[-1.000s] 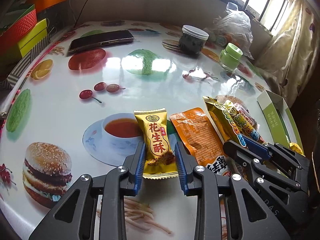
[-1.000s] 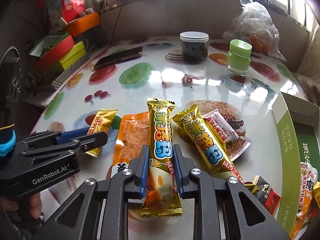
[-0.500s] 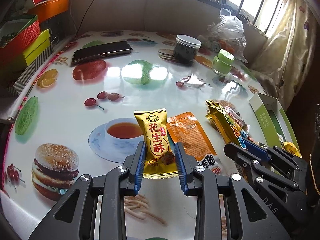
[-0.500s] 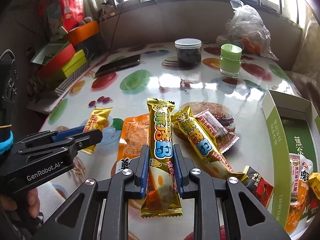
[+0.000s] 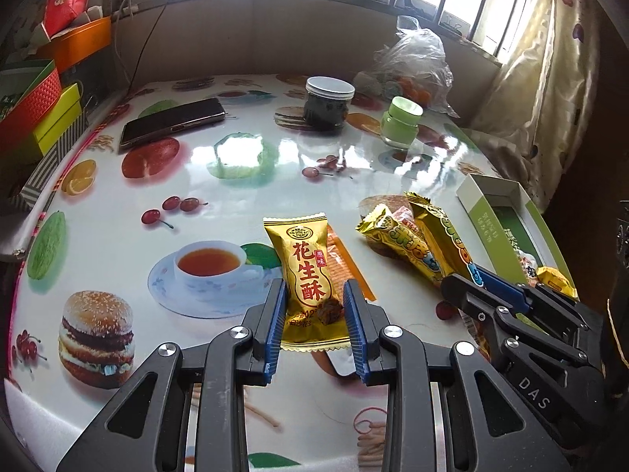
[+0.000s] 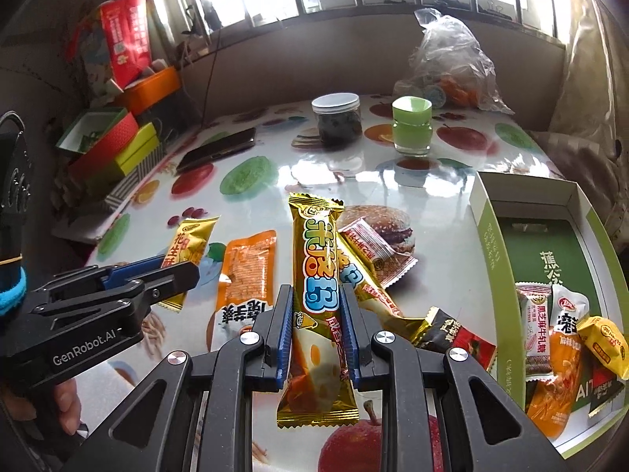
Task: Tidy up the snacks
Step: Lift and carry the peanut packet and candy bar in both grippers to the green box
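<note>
My left gripper [image 5: 313, 303] is shut on a small gold peanut-candy packet [image 5: 304, 275] and holds it above the table. My right gripper [image 6: 316, 303] is shut on a long gold snack bar [image 6: 316, 275], also lifted. On the table lie an orange packet [image 6: 245, 271], a second gold bar [image 6: 369, 291], a red-and-white packet [image 6: 373, 251] and a dark red packet [image 6: 456, 336]. A green-and-white box [image 6: 489, 244] at the right holds several snacks [image 6: 562, 338]. The box also shows in the left wrist view [image 5: 483, 212].
A phone [image 5: 173, 124], a dark jar with a white lid [image 5: 328, 104], a green-lidded jar [image 5: 401, 126] and a plastic bag [image 5: 412, 63] stand at the far side. Coloured boxes [image 6: 114, 145] are stacked beyond the left edge.
Both grippers have risen and drawn back, lifting their packets off the table. The green-and-white box has come further into view on the right.
</note>
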`<action>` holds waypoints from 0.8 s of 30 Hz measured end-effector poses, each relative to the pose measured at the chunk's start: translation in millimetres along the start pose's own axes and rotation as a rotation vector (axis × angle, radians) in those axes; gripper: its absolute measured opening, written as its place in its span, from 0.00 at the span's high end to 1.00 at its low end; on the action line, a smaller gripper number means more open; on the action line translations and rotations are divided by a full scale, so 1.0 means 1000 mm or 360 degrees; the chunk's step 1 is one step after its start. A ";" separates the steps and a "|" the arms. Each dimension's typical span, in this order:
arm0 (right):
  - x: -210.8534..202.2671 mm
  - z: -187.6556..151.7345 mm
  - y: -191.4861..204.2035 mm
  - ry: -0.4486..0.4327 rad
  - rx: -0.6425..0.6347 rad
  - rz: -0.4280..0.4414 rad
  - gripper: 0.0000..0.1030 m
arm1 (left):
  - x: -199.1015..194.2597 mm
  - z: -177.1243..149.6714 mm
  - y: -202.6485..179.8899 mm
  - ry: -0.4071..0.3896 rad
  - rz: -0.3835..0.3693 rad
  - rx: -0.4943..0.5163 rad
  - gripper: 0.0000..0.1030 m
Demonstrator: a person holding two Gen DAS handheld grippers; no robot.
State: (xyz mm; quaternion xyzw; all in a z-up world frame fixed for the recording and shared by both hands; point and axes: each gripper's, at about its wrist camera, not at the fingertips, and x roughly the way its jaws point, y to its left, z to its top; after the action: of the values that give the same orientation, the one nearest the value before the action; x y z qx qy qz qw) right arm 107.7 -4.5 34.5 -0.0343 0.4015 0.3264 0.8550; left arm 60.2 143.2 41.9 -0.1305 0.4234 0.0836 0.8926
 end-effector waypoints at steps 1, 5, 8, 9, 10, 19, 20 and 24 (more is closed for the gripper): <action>-0.002 0.000 -0.002 -0.0007 0.0008 -0.0004 0.79 | 0.000 0.000 -0.003 -0.0001 -0.0005 0.0008 0.70; -0.010 -0.002 -0.012 -0.0025 0.0036 -0.0022 0.79 | -0.002 0.002 -0.015 -0.0009 -0.0030 0.0042 0.70; -0.017 -0.004 -0.018 -0.0044 0.0062 -0.0036 0.79 | -0.003 0.003 -0.024 -0.0012 -0.0046 0.0074 0.70; -0.019 -0.004 -0.020 -0.0051 0.0068 -0.0041 0.79 | -0.003 0.004 -0.027 -0.0013 -0.0052 0.0083 0.70; -0.022 -0.005 -0.022 -0.0059 0.0076 -0.0047 0.79 | -0.003 0.005 -0.030 -0.0014 -0.0057 0.0091 0.70; -0.044 -0.008 -0.048 -0.0110 0.0152 -0.0120 0.79 | -0.003 0.012 -0.058 -0.0020 -0.0124 0.0165 0.70; -0.046 -0.009 -0.051 -0.0114 0.0160 -0.0132 0.79 | -0.002 0.013 -0.062 -0.0018 -0.0135 0.0174 0.70; -0.056 -0.012 -0.067 -0.0121 0.0205 -0.0188 0.79 | 0.001 0.017 -0.077 -0.0016 -0.0176 0.0210 0.70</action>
State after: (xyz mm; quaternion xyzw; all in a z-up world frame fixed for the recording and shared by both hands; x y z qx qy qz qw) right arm 113.6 -90.4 52.3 0.0095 0.3862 0.2500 0.8878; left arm 93.5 74.8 63.5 -0.0942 0.4157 0.0068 0.9046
